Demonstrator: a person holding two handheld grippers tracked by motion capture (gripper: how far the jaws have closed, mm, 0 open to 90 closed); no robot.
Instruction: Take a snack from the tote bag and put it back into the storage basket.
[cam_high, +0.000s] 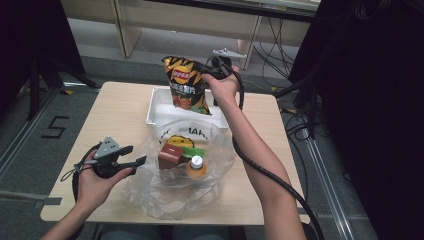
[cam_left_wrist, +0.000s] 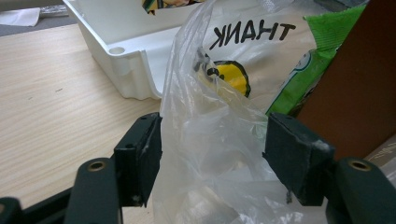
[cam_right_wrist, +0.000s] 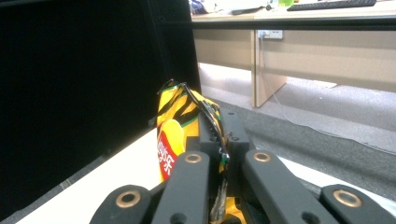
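One chip bag (cam_high: 187, 85), one plastic bag (cam_high: 175, 195), one white tray (cam_high: 154, 107), one bottle (cam_high: 196, 165), two grippers.

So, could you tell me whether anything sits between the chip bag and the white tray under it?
Nothing visible does. The right gripper holds the chip bag by its top edge, and it hangs over the white tray, whose floor looks bare beneath it.

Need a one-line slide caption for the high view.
Right gripper holds a chip bag above the white tray; left gripper sits at the plastic bag of groceries.
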